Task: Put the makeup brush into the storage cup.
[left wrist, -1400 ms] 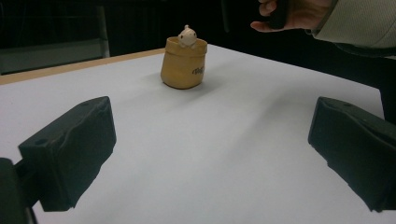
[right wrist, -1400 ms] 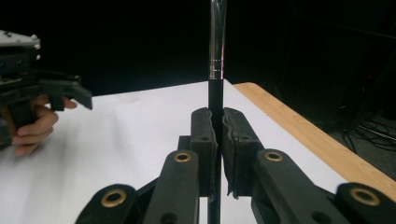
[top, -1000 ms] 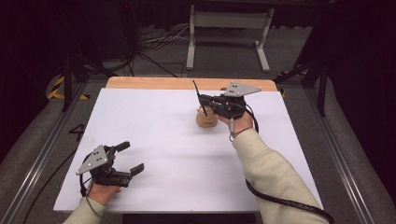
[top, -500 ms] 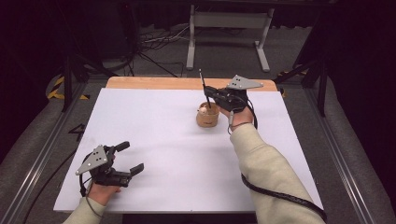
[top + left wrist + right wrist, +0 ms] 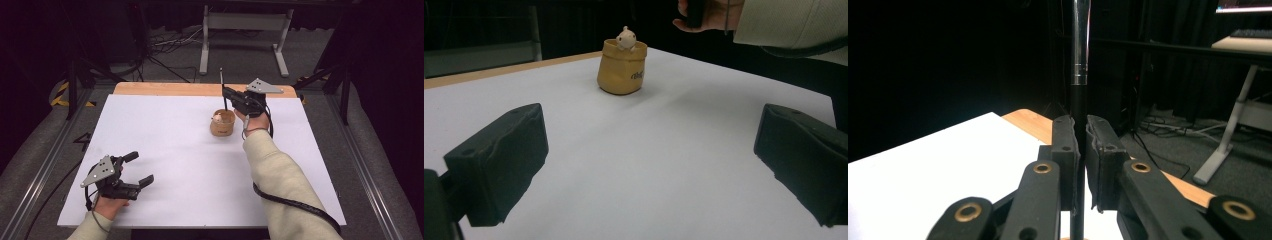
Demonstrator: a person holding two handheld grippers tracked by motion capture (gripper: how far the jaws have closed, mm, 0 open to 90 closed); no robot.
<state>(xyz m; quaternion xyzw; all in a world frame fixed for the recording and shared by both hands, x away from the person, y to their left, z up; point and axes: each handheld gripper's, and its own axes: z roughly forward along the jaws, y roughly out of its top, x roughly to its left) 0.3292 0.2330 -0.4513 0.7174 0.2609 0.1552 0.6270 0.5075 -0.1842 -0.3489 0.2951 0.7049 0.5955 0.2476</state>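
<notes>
A black pen is clamped upright in the right tool, just above the small yellow pouch on the tabletop. The left tool is held open, empty.

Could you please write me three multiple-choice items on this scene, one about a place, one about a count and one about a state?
1. Where does the small tan sack-shaped pot stand?
A. on the white table top, toward its far edge
B. on the grey floor
C. between the left gripper's jaws

2. How many things stand on the white table top apart from the grippers?
A. one
B. three
C. five

3. How do the right gripper's jaws stand?
A. wide open with nothing between them
B. shut on the thin black pen with a silver band
C. shut on the tan pot

Answers:
1. A, since the high view shows it on the white top near the wooden far edge.
2. A, since the pot is the one thing standing there.
3. B, since the right gripper view shows both pads pressed on the upright pen.
</notes>
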